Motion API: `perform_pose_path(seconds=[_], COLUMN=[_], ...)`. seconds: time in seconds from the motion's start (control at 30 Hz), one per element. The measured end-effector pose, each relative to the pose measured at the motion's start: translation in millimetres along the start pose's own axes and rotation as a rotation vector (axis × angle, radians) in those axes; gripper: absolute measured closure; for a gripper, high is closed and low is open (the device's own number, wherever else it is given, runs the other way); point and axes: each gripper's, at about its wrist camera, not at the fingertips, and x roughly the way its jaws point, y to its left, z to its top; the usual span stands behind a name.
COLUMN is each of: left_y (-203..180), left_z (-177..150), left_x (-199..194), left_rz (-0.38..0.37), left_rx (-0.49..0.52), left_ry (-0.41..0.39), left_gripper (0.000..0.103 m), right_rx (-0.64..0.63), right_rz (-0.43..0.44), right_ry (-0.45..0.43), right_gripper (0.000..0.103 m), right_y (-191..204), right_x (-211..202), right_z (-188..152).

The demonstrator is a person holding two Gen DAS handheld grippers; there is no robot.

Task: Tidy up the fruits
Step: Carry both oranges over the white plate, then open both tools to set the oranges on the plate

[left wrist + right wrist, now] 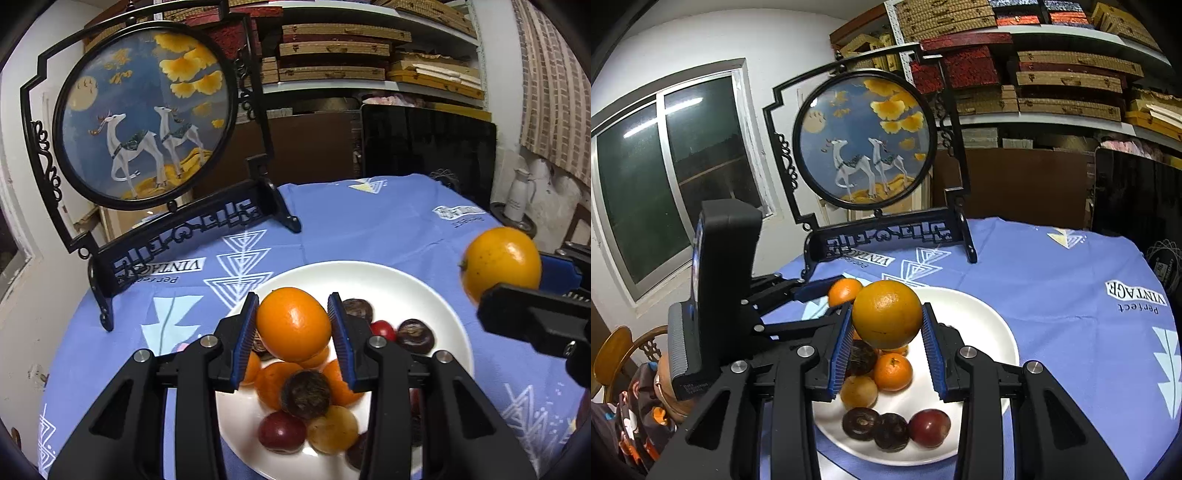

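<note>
Clamped between blue pads [246, 343] of left gripper [293, 341]: orange [293, 324], held above white plate [436, 295], jaws pressed on both its sides. Directly below, on plate: pile of small oranges [275, 384], dark brown fruit [306, 394] on top, red fruit [282, 432] and yellowish fruit [332, 434] in front, more dark fruits [414, 335] toward far rim. Gripped the same way in right gripper [886, 341]: second orange [886, 314], also raised over plate [990, 332], pads touching both flanks. Under it: small orange [892, 371], yellowish fruit [858, 391], two dark fruits [861, 423] and red fruit [929, 427] in a row near front rim. Seen from left wrist, right gripper [517, 284] off to the right, beyond plate's edge, its orange [500, 264] over blue tablecloth [369, 229]. Seen from right wrist, left gripper [820, 299] at left, its orange [845, 291] just behind. Farther back on cloth: black framed round panel [144, 129] with two deer. Behind: dark screen [428, 151], shelves of boxes [332, 55]; window [665, 177] at left in right view.
</note>
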Motion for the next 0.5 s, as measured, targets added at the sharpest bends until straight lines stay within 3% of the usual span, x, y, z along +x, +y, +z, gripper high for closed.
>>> perform_pose_path(seconds=[0.2,0.5], left_y=[0,6], left_z=[-6,-8], left_x=[14,23], left_rz=[0.011,0.051], left_rx=[0.004,-0.009], left_ry=[0.033,0.053], left_gripper=[0.065,0.065], right_rx=[0.024,0.077], right_rz=[-0.047,-0.049], right_ry=[0.026,0.04], right_gripper=[0.066,0.065], right_y=[-13,-24], right_x=[13,32], right_z=[-6,-15])
